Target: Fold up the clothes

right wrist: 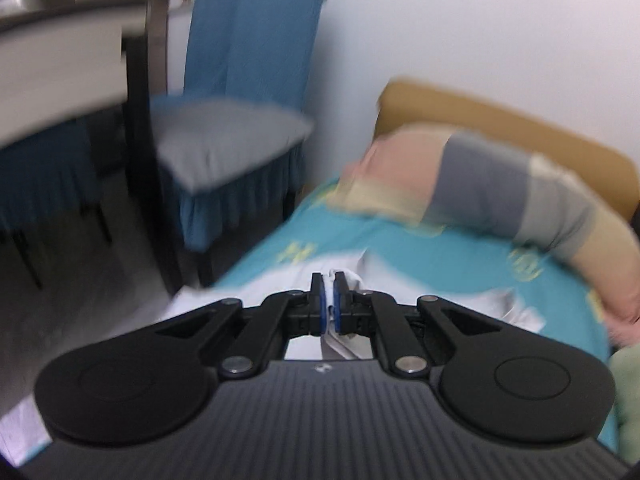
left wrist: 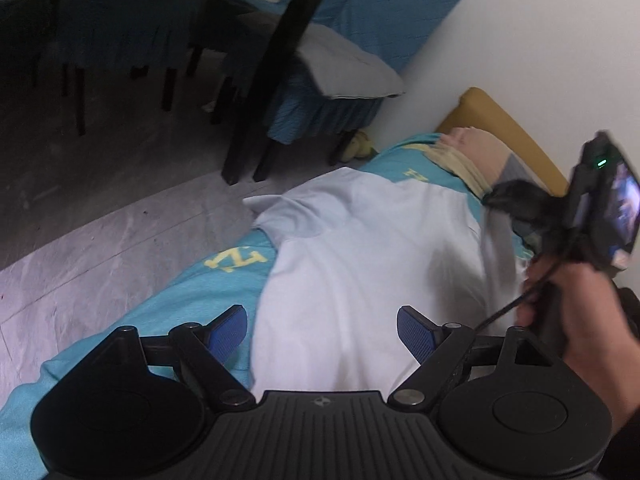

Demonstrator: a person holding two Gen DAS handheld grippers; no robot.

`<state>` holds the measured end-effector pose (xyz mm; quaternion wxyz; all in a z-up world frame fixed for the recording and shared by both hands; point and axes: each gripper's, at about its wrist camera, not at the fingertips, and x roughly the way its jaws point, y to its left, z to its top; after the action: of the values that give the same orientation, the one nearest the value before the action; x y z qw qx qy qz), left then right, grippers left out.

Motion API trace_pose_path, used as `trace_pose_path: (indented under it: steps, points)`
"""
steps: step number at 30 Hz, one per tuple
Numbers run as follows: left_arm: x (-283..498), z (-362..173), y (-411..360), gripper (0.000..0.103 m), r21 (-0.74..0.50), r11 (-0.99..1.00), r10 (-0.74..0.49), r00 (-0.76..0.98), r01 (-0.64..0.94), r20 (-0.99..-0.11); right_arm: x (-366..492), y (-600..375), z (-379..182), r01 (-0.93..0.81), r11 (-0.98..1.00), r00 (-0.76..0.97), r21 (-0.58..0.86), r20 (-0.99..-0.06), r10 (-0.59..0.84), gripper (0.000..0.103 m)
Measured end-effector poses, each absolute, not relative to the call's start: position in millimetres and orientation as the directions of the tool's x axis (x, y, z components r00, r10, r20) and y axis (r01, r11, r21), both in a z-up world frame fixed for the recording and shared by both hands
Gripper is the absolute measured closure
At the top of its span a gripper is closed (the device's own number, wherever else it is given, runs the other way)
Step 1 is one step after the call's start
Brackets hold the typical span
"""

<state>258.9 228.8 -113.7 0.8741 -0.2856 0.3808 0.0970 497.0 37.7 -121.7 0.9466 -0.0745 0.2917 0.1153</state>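
On top of the teal bed cover point(left wrist: 192, 300) w/ yellow marks lies the white shirt point(left wrist: 360, 248), spread mostly flat, a sleeve poking out to the far left. It fills the middle of the left cam pic.

Left gripper point(left wrist: 322, 330) hovers over the near part of the shirt. Its two blue pads point(left wrist: 230, 330) are spread wide apart, nothing between them. Can't tell if they touch the cloth.

Right gripper point(right wrist: 328, 304) has its blue pads pressed close, pinching a bunched bit of white shirt point(right wrist: 340, 344) between them. That cloth is pulled into a little ridge at the tips. In the left cam pic the right gripper point(left wrist: 496, 196) shows at the far right, held by the person's hand point(left wrist: 576, 312), w/ its tip at the shirt's far right edge.

Far on the bed, by the tan headboard point(right wrist: 500, 120), sits a pile of other clothes point(right wrist: 460, 176), pink, gray & cream; it's blurry. Left of the bed is a chair w/ blue cover point(right wrist: 256, 40) & a gray cushion point(right wrist: 224, 140), near a white wall point(right wrist: 480, 20). Gray floor point(left wrist: 100, 208) is on the left.
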Motion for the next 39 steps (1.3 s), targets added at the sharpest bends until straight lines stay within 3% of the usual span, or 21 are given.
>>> trace_pose_path:
  steps: [2,4,5,6,11,19,26,29,31,39]
  points:
    - [262,-117,229,0.019,-0.435,0.814,-0.063,0.686,-0.385,-0.725,503,39,-139,-0.275,0.961,0.773,-0.030,-0.601,0.202,0.091]
    - [266,-120,227,0.019,-0.442,0.817,-0.082,0.683,-0.371,-0.725,503,32,-148,-0.293,0.956,0.732,0.019,-0.639,0.237,0.058]
    - [267,-121,223,0.019,-0.438,0.824,-0.088,0.683,-0.359,-0.725,501,27,-147,-0.294,0.955,0.721,0.041,-0.646,0.250,0.030]
    - [269,-122,218,0.019,-0.435,0.832,-0.095,0.682,-0.346,-0.725,493,24,-146,-0.301,0.952,0.724,0.056,-0.636,0.266,0.023]
    - [270,-120,206,0.019,-0.435,0.854,-0.137,0.682,-0.286,-0.718,440,-13,-122,-0.316,0.944,0.749,0.092,-0.586,0.308,0.023]
    - [250,-114,174,0.019,-0.457,0.876,-0.251,0.663,-0.155,-0.705,261,-143,-76,-0.090,0.972,0.837,0.217,-0.512,0.192,0.023]
    - [209,-114,124,0.020,-0.535,0.845,-0.437,0.566,-0.009,-0.699,144,-216,-92,0.025,0.931,0.884,0.363,-0.442,0.149,0.023]
    - [193,-116,95,0.021,-0.539,0.840,-0.487,0.523,0.062,-0.699,137,-233,-97,0.043,0.920,0.887,0.390,-0.438,0.144,0.022]
    - [182,-117,76,0.023,-0.542,0.834,-0.518,0.493,0.108,-0.699,138,-243,-95,0.041,0.923,0.900,0.384,-0.415,0.132,0.022]
    - [139,-147,-37,0.050,-0.579,0.706,-0.703,0.310,0.407,-0.640,135,-286,-104,0.046,0.886,0.923,0.462,-0.359,0.140,0.023]
